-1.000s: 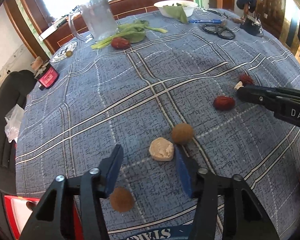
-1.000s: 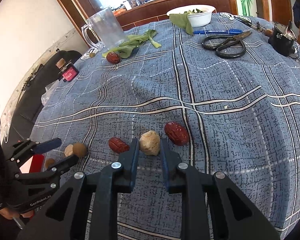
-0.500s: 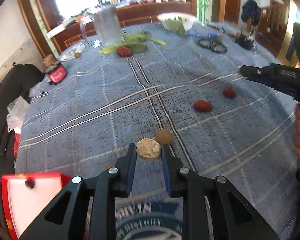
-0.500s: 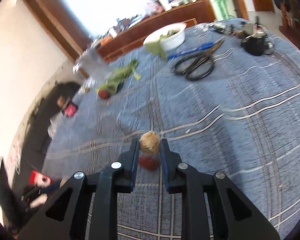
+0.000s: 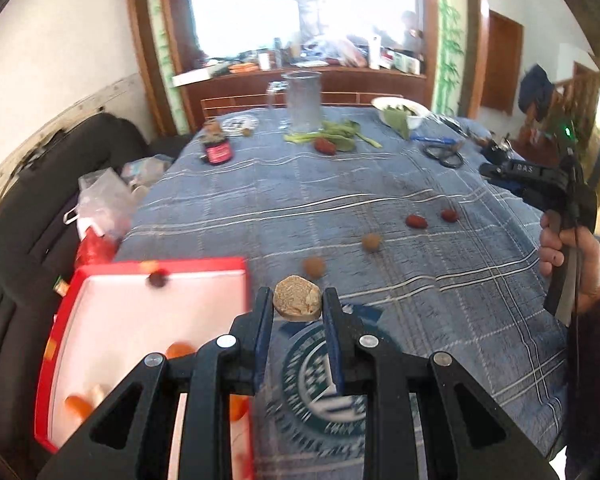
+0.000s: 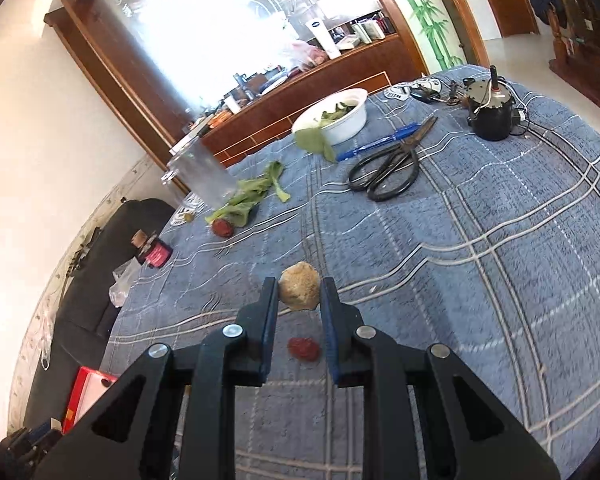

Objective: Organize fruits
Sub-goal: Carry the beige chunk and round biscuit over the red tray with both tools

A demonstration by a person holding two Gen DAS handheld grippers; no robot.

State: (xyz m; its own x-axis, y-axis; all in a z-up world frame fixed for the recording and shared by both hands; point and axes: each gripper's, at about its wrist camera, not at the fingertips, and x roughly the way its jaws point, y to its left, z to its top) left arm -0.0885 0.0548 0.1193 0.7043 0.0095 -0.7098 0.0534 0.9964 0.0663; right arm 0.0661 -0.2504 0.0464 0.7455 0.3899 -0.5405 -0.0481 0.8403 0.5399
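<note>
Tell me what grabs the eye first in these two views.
Each gripper pinches a pale beige lump between its blue-padded fingers: the left gripper holds one lump beside the red box, the right gripper lifts another above a red date. Black scissors lie farther back on the blue cloth.

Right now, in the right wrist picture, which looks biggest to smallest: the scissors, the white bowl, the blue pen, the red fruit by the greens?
1. white bowl and scissors: alike, can't rank.
2. blue pen: long but thin.
3. red fruit: smallest.
</note>
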